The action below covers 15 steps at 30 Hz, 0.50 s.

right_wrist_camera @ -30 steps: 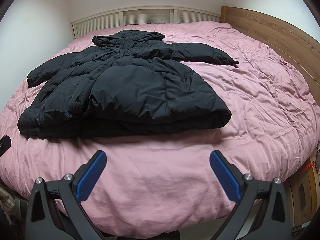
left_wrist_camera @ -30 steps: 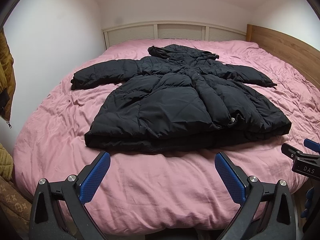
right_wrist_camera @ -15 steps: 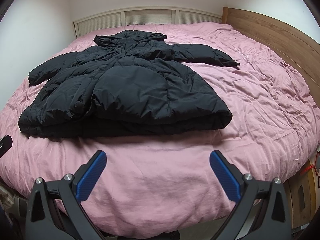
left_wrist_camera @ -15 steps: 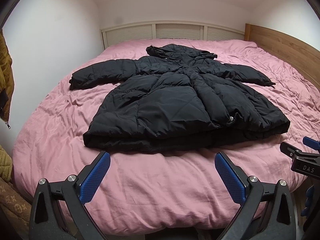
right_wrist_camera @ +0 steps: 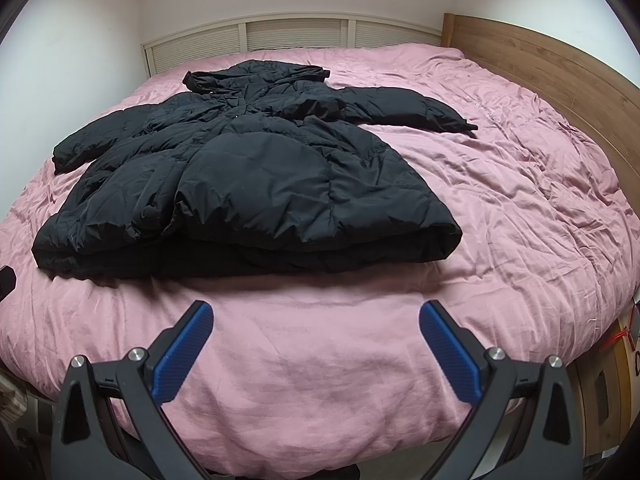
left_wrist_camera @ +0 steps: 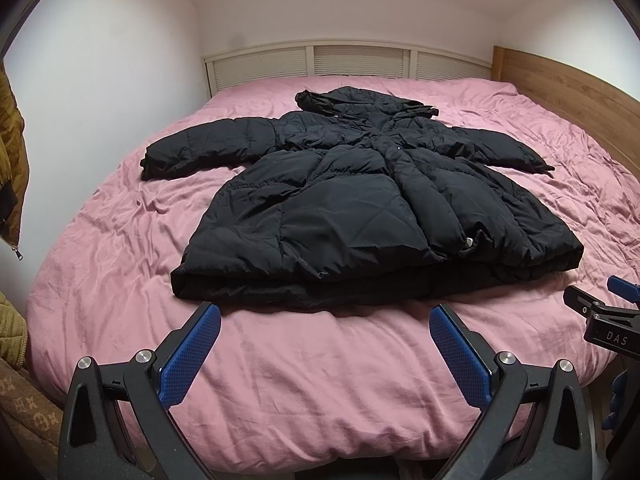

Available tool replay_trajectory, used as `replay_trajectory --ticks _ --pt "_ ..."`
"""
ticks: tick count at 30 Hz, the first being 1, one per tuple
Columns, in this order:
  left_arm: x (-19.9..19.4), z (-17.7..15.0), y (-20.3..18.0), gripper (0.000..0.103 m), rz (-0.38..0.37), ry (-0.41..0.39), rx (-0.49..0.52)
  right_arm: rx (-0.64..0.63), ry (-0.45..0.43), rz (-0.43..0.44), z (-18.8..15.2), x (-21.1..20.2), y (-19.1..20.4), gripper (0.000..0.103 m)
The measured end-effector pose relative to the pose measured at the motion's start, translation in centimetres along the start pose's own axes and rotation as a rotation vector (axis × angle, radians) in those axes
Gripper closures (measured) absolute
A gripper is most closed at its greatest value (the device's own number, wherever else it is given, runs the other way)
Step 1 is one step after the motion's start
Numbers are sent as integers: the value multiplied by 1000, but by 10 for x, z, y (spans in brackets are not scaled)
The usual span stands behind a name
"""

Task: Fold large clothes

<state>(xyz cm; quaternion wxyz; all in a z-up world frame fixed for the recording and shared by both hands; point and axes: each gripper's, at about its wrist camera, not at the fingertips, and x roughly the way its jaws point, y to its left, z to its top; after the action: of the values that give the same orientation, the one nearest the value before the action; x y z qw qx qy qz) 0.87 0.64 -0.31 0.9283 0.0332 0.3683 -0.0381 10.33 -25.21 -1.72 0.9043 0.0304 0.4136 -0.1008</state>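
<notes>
Both of your grippers have eased slightly back from the bed's foot, black puffer coat [left_wrist_camera: 372, 200] unmoved on the pink duvet [left_wrist_camera: 320, 368], sleeves spread, hem doubled under, your left gripper [left_wrist_camera: 325, 344] spread wide and empty, your right gripper [right_wrist_camera: 316, 340] likewise, both short of the hem

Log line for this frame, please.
black coat: spread on pink bed, hem doubled, sleeves out | left gripper: open, empty | right gripper: open, empty
</notes>
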Motion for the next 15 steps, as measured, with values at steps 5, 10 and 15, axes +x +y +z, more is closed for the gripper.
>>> replay_trajectory --ticks 5,10,15 --pt "0 5 -1 1 0 -2 10 4 1 10 0 6 -4 0" --pt "1 6 -4 1 -12 14 12 16 0 17 1 8 -7 0" --pt "4 6 -3 1 -4 47 -1 24 -9 22 7 9 -11 0"
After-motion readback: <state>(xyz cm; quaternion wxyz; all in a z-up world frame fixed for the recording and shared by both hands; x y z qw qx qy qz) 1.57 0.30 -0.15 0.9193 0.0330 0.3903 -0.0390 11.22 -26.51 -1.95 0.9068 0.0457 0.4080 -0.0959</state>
